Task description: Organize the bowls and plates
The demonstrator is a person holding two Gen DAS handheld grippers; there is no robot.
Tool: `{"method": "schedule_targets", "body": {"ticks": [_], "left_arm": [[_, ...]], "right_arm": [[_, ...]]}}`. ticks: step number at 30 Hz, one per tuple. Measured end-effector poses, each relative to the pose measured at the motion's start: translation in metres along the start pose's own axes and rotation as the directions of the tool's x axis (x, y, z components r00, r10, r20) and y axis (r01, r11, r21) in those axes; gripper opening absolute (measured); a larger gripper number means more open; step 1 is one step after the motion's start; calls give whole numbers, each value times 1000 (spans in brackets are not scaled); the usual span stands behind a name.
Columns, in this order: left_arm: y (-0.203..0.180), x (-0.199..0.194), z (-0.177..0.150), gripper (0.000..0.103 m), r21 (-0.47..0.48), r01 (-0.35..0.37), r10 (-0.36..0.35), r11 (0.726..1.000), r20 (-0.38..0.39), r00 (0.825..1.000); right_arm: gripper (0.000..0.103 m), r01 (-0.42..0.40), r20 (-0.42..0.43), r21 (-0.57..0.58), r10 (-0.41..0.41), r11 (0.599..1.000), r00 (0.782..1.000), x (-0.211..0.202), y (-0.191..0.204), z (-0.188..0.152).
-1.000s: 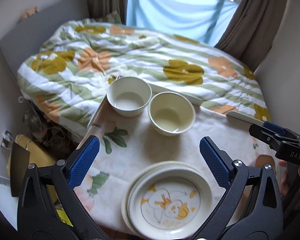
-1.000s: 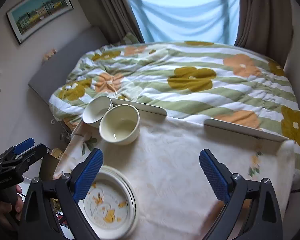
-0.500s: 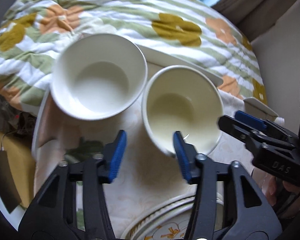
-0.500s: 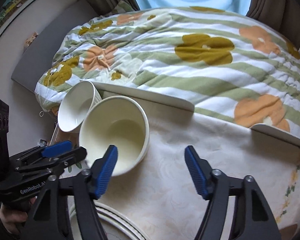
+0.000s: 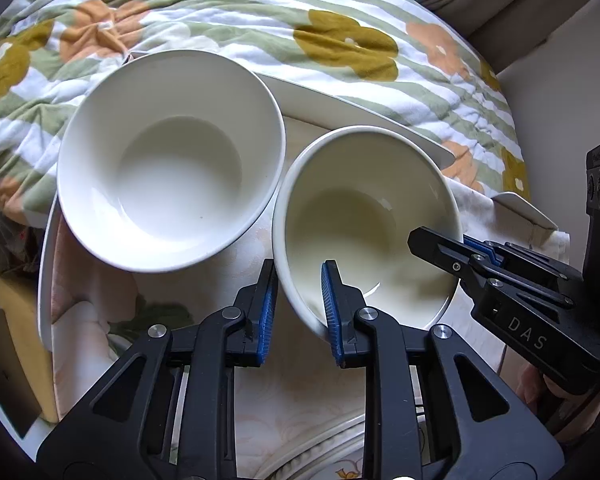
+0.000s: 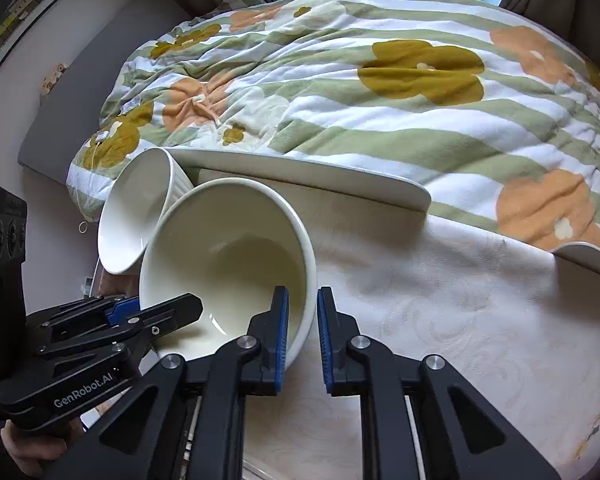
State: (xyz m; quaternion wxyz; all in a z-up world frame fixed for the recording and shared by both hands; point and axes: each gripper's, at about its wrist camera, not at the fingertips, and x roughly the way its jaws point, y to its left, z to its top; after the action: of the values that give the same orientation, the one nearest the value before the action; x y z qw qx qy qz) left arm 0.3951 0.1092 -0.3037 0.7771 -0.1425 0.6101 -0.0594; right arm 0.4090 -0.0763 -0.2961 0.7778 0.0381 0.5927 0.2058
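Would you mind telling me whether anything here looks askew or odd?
Yes: both tools grip the same cream bowl, the left tool and the right tool each straddling its rim. The white bowl beside it leans tilted over the table's edge. Nothing looks spilled or broken.

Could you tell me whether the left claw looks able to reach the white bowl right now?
Probably not at once: the left claw straddles the rim of the cream bowl. Once free, the white bowl sits close beside it with its rim uncovered.
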Motion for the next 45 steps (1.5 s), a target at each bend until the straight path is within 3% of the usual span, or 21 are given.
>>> {"method": "schedule_targets", "body": {"ticks": [11, 20, 28, 32, 39, 45], "left_arm": [[-12, -15, -8, 19, 58, -39, 36, 998, 53, 998], [-53, -57, -25, 20, 131, -53, 36, 990, 128, 991], [-133, -102, -62, 19, 209, -42, 4, 977, 181, 983], [-179, -112, -89, 20, 247, 0, -46, 969, 181, 982], [-268, -106, -136, 20, 331, 58, -112, 942, 148, 983], [-319, -81, -162, 20, 394, 70, -109, 916, 75, 991]], "right_arm": [[13, -9, 48, -15, 10, 1000, 999, -12, 5, -1], [13, -11, 141, 0, 11, 1000, 990, -61, -3, -20], [13, -11, 241, 29, 4, 1000, 970, -136, -31, -61], [13, 4, 275, 53, -19, 999, 961, -177, -61, -94], [13, 57, 282, 123, -90, 991, 955, -231, -117, -153], [13, 92, 255, 200, -142, 976, 956, -248, -157, -197]]}}
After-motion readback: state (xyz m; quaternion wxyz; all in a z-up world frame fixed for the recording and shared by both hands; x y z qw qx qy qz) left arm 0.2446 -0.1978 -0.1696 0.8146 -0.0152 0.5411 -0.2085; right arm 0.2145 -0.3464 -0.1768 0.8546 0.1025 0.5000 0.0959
